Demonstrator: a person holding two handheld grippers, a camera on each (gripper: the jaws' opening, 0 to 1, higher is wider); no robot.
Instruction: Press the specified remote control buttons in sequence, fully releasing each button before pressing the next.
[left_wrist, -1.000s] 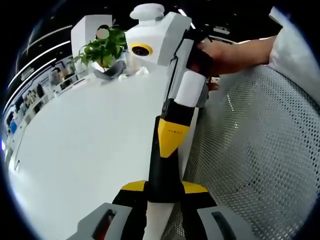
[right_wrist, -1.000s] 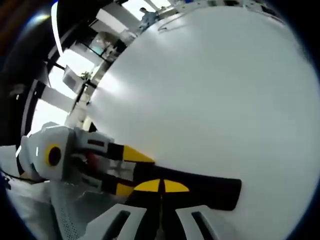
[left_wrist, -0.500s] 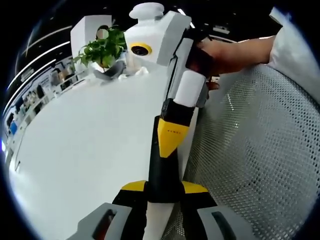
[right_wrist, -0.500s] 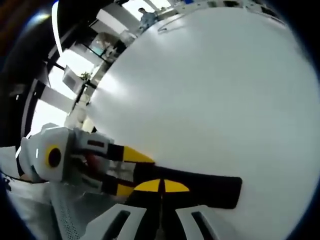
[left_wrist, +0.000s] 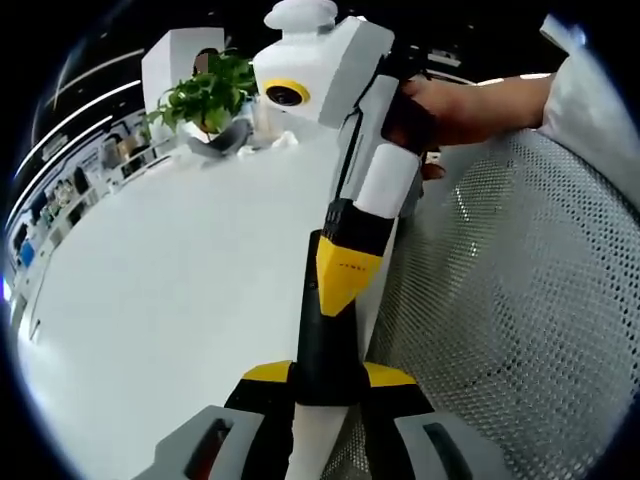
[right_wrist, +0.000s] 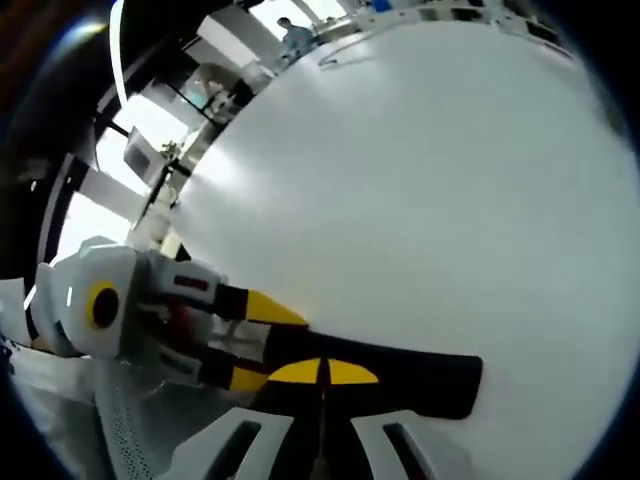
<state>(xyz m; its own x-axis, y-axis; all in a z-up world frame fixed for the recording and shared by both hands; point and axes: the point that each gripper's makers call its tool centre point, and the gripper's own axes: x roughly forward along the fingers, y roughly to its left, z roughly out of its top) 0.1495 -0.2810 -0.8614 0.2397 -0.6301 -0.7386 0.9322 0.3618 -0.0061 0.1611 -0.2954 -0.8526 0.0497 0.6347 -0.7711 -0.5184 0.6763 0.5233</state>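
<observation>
A long black remote control (left_wrist: 325, 340) is clamped between the yellow-tipped jaws of my left gripper (left_wrist: 327, 376), which is shut on its near end. My right gripper (left_wrist: 345, 272) comes down from the top with its yellow tips shut together, resting on the remote's upper face. In the right gripper view, my right gripper (right_wrist: 320, 374) sits shut on top of the remote control (right_wrist: 425, 380). There my left gripper (right_wrist: 258, 343) reaches in from the left and grips the remote's end. The buttons are hidden.
The white table (left_wrist: 170, 290) spreads left; a potted plant (left_wrist: 205, 95) stands at its far end. A white mesh chair back (left_wrist: 520, 310) fills the right. A person's hand (left_wrist: 460, 105) holds the right gripper. Shelves line the far left.
The right gripper's body has tipped slightly upward in the left gripper view. Its tip stays on the remote, and the left gripper's hold is unchanged.
</observation>
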